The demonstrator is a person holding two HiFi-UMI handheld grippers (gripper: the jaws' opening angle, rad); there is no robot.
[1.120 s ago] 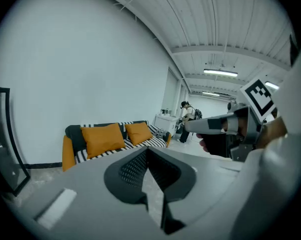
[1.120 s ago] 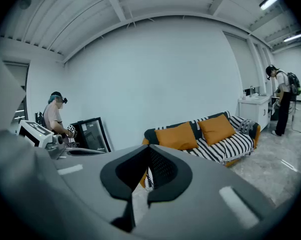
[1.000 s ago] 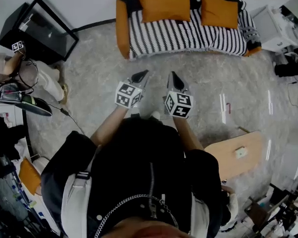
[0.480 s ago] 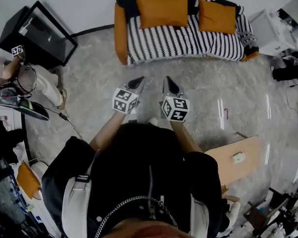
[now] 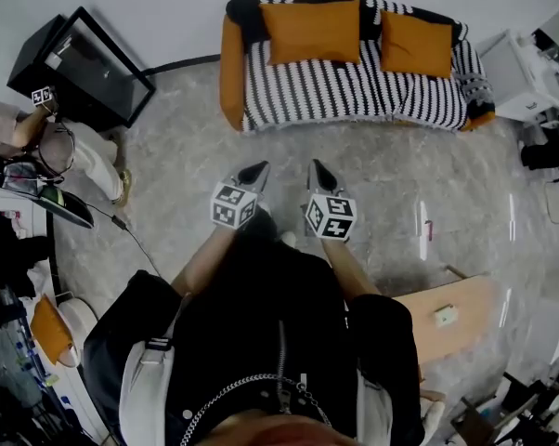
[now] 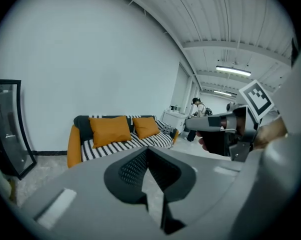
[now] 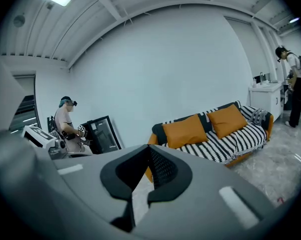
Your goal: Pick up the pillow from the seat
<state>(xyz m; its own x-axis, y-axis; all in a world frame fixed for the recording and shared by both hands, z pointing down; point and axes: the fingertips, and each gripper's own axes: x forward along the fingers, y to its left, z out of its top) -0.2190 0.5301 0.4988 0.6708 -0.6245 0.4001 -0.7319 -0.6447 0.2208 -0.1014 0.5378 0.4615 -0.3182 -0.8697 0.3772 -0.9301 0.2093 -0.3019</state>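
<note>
Two orange pillows lean on the back of a black-and-white striped sofa (image 5: pixel 354 86) by the far wall. The larger pillow (image 5: pixel 312 30) (image 6: pixel 110 129) (image 7: pixel 184 131) is on the left, the smaller pillow (image 5: pixel 415 44) (image 6: pixel 146 126) (image 7: pixel 228 120) on the right. My left gripper (image 5: pixel 257 171) (image 6: pixel 147 149) and right gripper (image 5: pixel 318 172) (image 7: pixel 149 148) are held side by side over the floor, well short of the sofa. Both are shut with nothing between the jaws.
A black glass-fronted cabinet (image 5: pixel 89 63) stands at the left wall, with a seated person (image 7: pixel 68 126) beside it. A white counter (image 5: pixel 526 68) is at the right, where another person (image 7: pixel 293 81) stands. A low wooden table (image 5: pixel 447 314) lies to my right rear. The floor is grey marble.
The sofa has shifted slightly in the head view as my head moved. Both grippers stay side by side and shut, held at about the same distance from the sofa.
</note>
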